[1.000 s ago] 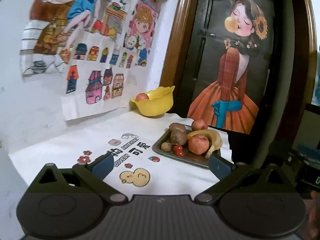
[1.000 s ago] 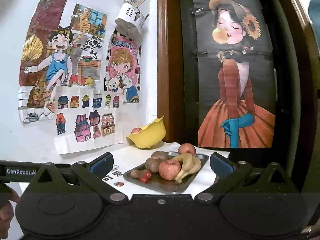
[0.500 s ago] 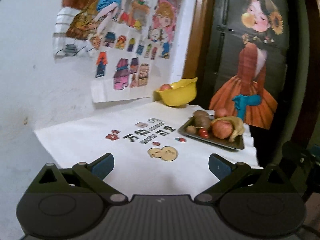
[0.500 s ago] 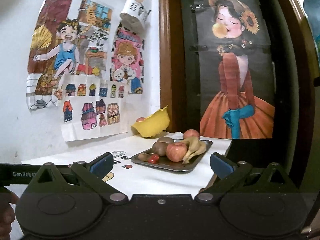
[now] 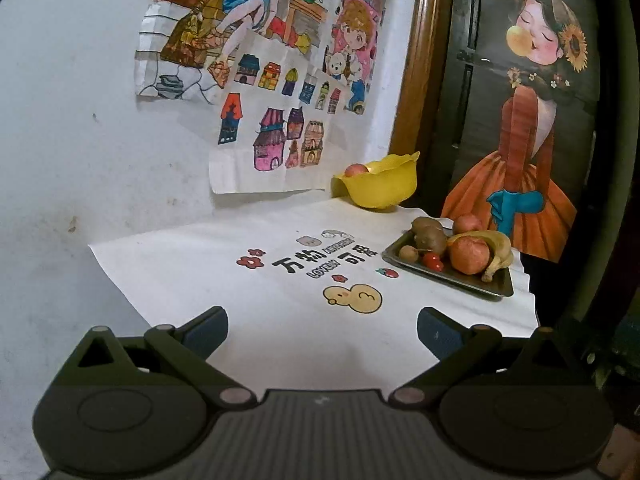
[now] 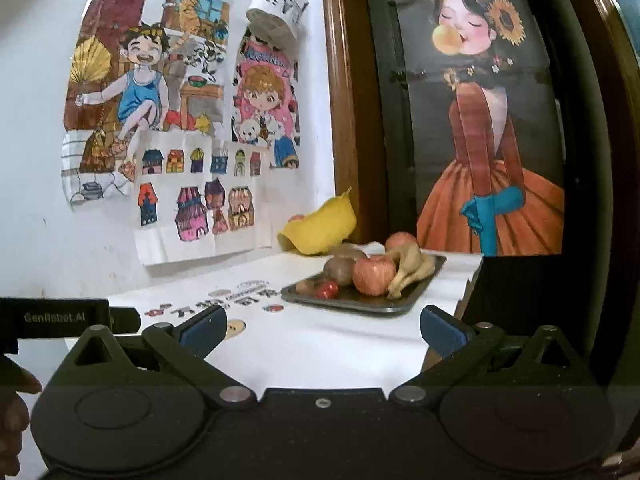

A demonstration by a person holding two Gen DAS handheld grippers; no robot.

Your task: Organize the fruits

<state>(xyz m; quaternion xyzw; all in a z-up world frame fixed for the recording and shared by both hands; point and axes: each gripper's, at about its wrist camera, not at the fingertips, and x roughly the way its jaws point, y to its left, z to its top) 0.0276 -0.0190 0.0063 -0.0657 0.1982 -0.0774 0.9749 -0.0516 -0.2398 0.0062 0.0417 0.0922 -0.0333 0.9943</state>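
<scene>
White printed tablecloth (image 5: 248,320) with black characters, red flowers and a yellow duck motif (image 5: 354,299) near its centre. Coloured children's drawings on paper (image 6: 176,152), far left, taped to the white wall (image 5: 72,152). White perforated utensil holder (image 6: 276,20) above them. Dark poster of a girl in an orange dress (image 6: 488,128), far right, beside the brown wooden frame (image 6: 344,112).

My left wrist camera looks out between my left gripper (image 5: 322,330) fingers from above the near left part of the table (image 5: 248,320), angled down and rightward toward the tray (image 5: 448,276) at the right edge and the bowl (image 5: 380,188) in the far corner. My right wrist camera sits lower, nearly level with the tabletop, by the near edge, closer to the tray (image 6: 360,304). Both views share tray, bowl (image 6: 320,232), wall drawings and the door poster.
</scene>
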